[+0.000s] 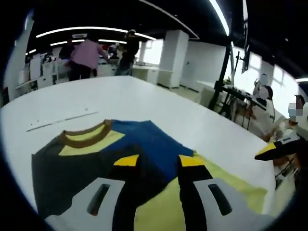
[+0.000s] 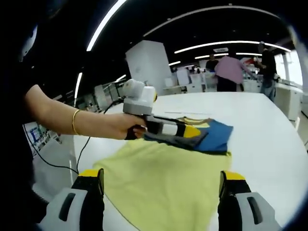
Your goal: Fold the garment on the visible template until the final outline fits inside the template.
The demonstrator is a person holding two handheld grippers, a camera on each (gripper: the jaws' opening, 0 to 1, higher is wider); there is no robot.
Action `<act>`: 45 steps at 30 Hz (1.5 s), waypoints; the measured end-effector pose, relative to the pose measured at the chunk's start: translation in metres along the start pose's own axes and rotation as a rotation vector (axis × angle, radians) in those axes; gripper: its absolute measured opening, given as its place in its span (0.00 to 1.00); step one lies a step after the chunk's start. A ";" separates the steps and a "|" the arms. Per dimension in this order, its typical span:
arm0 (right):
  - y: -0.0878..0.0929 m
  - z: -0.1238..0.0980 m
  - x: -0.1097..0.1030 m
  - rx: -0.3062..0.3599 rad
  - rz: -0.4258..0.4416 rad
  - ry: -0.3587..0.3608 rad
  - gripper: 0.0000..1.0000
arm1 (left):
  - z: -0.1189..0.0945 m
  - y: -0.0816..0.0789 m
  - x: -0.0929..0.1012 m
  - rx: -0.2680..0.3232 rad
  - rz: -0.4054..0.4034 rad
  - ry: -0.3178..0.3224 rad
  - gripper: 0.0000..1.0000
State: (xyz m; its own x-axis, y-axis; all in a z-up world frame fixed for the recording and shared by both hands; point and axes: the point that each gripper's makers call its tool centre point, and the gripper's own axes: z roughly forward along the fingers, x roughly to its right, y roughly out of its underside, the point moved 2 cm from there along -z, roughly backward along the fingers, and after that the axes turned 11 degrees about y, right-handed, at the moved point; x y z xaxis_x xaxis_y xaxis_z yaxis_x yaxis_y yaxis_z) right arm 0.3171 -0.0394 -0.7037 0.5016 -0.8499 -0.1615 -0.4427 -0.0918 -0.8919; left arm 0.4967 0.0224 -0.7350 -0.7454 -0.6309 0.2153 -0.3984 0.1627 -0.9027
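In the left gripper view, the left gripper [image 1: 153, 161] jaws stand narrowly apart over the yellow, blue and grey cloth garment [image 1: 120, 159] on the white table [image 1: 144, 98]; whether cloth is pinched cannot be told. In the right gripper view, the right gripper [image 2: 163, 180] is wide and empty above the yellow body, one part already folded over. Folding appears partly done; no template outline is discernible.

We've got our left gripper [image 2: 192, 131] pinched shut, the bare left hand [image 2: 122, 126] with its bangled wrist reaching in from nine o'clock, while our right gripper [image 2: 161, 185] gapes wide.
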 end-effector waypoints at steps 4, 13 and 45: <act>-0.001 -0.001 0.001 0.008 0.003 -0.001 0.99 | -0.004 0.000 -0.011 -0.002 0.003 -0.047 0.49; 0.000 -0.004 0.002 0.009 0.008 0.002 0.99 | -0.013 0.017 -0.027 -0.033 -0.036 -0.129 0.47; 0.003 -0.002 0.002 0.004 0.015 0.000 0.99 | -0.024 0.052 -0.035 -0.152 -0.162 -0.155 0.05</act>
State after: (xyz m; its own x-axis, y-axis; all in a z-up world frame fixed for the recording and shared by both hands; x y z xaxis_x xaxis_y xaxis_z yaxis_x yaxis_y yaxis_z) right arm 0.3150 -0.0428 -0.7057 0.4944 -0.8514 -0.1749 -0.4474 -0.0768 -0.8910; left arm 0.4893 0.0717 -0.7804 -0.5792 -0.7650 0.2817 -0.5899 0.1548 -0.7925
